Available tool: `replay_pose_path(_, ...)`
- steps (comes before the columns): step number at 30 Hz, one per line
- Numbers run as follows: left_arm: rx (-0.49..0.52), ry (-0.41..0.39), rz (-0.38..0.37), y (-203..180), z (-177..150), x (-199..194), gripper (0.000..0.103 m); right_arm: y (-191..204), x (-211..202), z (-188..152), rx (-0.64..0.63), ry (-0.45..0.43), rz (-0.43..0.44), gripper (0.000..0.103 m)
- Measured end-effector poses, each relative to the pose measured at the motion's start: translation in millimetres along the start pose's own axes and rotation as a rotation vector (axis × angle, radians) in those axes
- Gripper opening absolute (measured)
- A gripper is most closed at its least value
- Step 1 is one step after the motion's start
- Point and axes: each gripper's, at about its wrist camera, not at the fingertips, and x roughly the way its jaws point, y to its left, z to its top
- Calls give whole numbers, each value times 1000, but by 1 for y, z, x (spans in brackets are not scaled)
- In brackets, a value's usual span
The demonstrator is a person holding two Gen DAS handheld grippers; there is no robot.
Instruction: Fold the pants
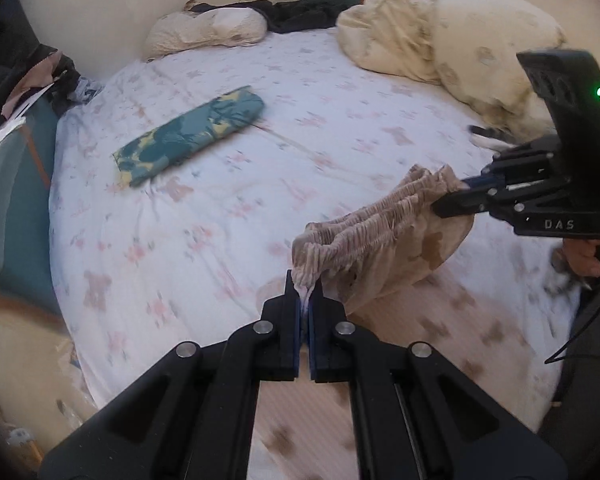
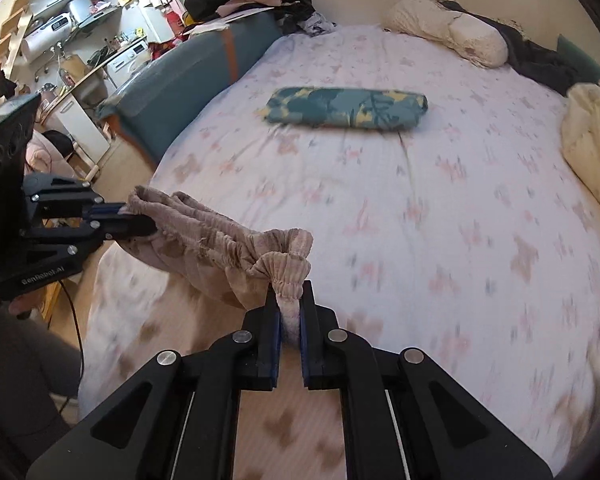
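Observation:
The pants [image 1: 384, 240] are pale pink-beige with brown bear prints and a gathered elastic waistband. They hang above the bed, held by the waistband at both ends. My left gripper [image 1: 305, 292] is shut on one end of the waistband. My right gripper [image 2: 289, 300] is shut on the other end, and it shows at the right of the left wrist view [image 1: 450, 196]. The left gripper shows at the left of the right wrist view [image 2: 140, 220]. The legs of the pants [image 2: 204, 264] drape down toward me over the bed's near edge.
The bed sheet [image 1: 228, 168] is white with faint pink prints. A folded teal and yellow cloth [image 1: 188, 134] lies mid-bed. Cream pillows [image 1: 480, 52] and a lumpy cushion [image 1: 208, 30] lie by the wall. A teal sofa [image 2: 188, 76] stands beside the bed.

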Motion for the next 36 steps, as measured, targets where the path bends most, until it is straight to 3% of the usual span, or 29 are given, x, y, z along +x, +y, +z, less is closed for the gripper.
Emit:
replay_pose_path(5,10,53,3,-38,-50,-11,2,26,-13,-66,54,49,-14,7)
replay_pose_path(7,35,127,-25,-53,-71,-3,2,33,-9,-91,91,85,-26,7)
replay_pose_path(10,122,203,-8,-74,-101,12,2,35,6,-132,164,150,-2,7)
replay_pose_path(14,92,334,-39,-81,-134,35,7,52,27,-171,131,259,-2,10)
replay_pose_path(15,79,376,-48,-82,-140,40,11,56,31,-176,107,291,-6,17)
replay_pose_path(16,62,438,-51,-82,-145,44,24,59,35,-179,90,337,-4,23)
replay_pose_path(17,38,468,-55,-80,-147,44,30,60,36,-180,85,368,6,26)
replay_pose_path(18,11,471,-64,-78,-147,40,33,61,33,-181,84,394,26,30)
replay_pose_path(20,-88,426,-130,-67,-141,21,58,61,21,-179,91,400,67,42)
replay_pose_path(22,-184,315,-153,-54,-135,3,66,59,-5,-169,102,303,116,57)
replay_pose_path(23,-225,257,-148,-49,-132,-2,66,58,-14,-163,117,247,130,59)
replay_pose_path(25,-290,193,-105,-43,-126,4,66,50,-25,-149,173,120,135,59)
replay_pose_path(26,-301,186,-73,-45,-125,13,64,48,-22,-146,187,100,112,58)
replay_pose_path(27,-292,203,-46,-49,-126,25,63,48,-11,-143,191,106,64,53)
replay_pose_path(28,-273,234,-30,-54,-130,37,60,50,-1,-144,186,126,47,38)
replay_pose_path(30,-190,343,10,-71,-143,66,54,57,30,-153,149,214,26,22)
replay_pose_path(32,-126,451,36,-83,-158,83,52,70,55,-167,79,305,-19,24)
replay_pose_path(34,-114,527,3,-88,-170,85,56,76,75,-187,21,446,-83,22)
replay_pose_path(35,-122,558,-21,-88,-177,84,58,71,82,-200,41,528,-99,22)
replay_pose_path(36,-146,580,-53,-86,-182,82,59,66,81,-207,76,552,-84,22)
